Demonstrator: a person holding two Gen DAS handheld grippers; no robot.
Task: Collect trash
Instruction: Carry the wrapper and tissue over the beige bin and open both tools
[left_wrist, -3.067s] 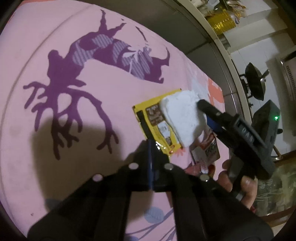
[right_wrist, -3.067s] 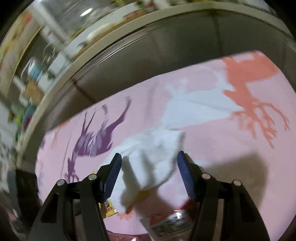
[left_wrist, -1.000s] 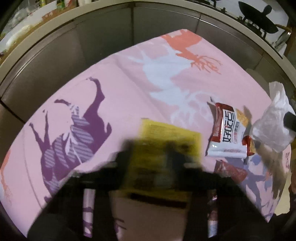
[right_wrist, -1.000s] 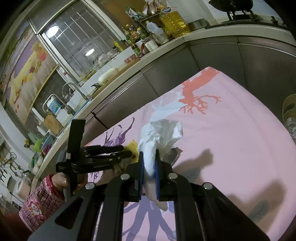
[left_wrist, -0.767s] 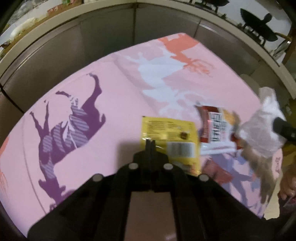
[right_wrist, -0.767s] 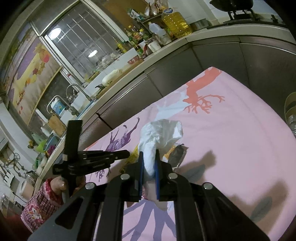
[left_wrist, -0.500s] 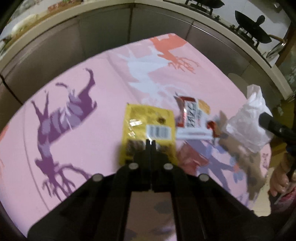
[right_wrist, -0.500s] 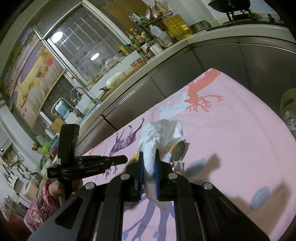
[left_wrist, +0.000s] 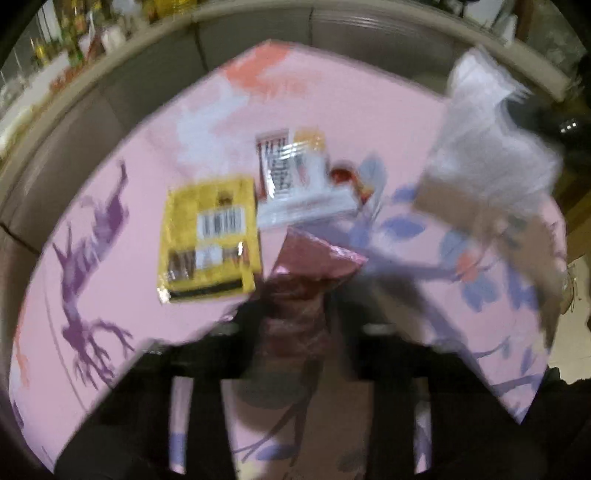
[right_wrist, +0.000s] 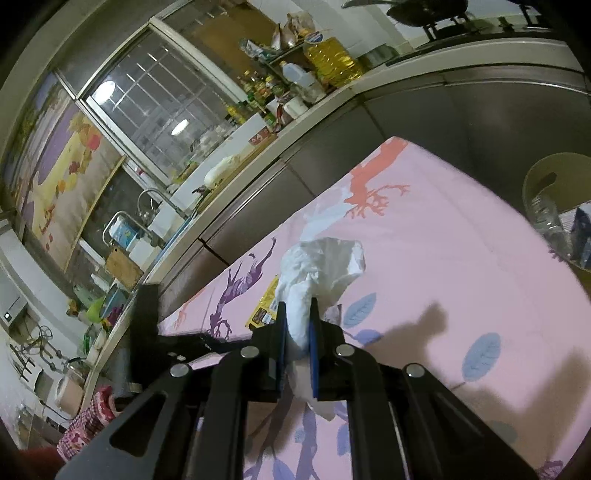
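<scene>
while the right tool (right_wrist: 297, 325) pinches white tissue (right_wrist: 317, 266), the left tool (left_wrist: 295, 314) opens over a red wrapper (left_wrist: 314, 266)

On the pink cloth (left_wrist: 122, 158) lie three wrappers. One is yellow (left_wrist: 208, 238), at nine o'clock of the middle. One is white (left_wrist: 295, 184), at twelve. One is dark red (left_wrist: 310, 273), dead centre, blurred. One white tissue (right_wrist: 317, 269) is up at two o'clock. Two grippers: left (left_wrist: 295, 325) and right (right_wrist: 297, 325). One bin (right_wrist: 557, 199) at three o'clock in the right view.
</scene>
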